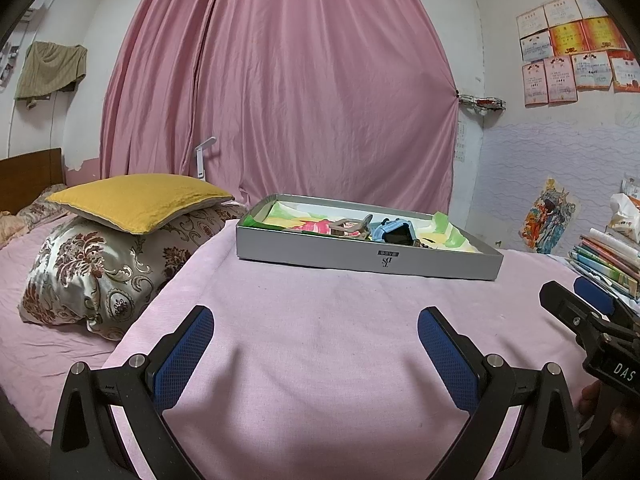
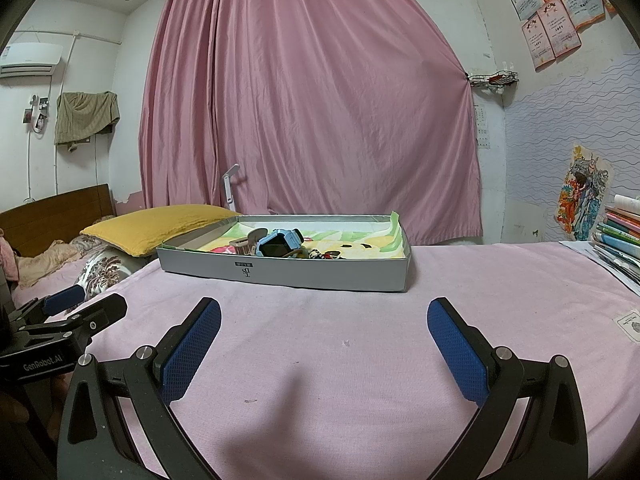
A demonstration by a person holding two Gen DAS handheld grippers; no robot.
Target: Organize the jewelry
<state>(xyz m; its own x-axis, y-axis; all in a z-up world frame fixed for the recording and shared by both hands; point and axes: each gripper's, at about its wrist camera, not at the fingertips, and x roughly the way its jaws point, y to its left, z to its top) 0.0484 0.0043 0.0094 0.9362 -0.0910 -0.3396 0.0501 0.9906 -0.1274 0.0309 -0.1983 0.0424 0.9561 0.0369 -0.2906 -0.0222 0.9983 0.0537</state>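
A shallow grey box (image 1: 360,254) (image 2: 320,274) lined with colourful paper lies on the pink bedspread ahead of both grippers. Inside it are a blue smartwatch (image 1: 394,232) (image 2: 280,242), a brown hair claw (image 1: 348,227) (image 2: 244,246) and some small dark trinkets (image 2: 326,255). My left gripper (image 1: 316,314) hovers open over the bare spread, short of the box, holding nothing. My right gripper (image 2: 324,304) is open too, empty, also short of the box. Each gripper shows at the edge of the other's view: the right gripper (image 1: 568,292) and the left gripper (image 2: 96,298).
A yellow cushion (image 1: 136,200) rests on a floral pillow (image 1: 92,276) left of the box. A stack of books (image 2: 620,236) sits at the right edge, with a small card (image 2: 630,322) on the spread. A pink curtain (image 1: 280,100) hangs behind.
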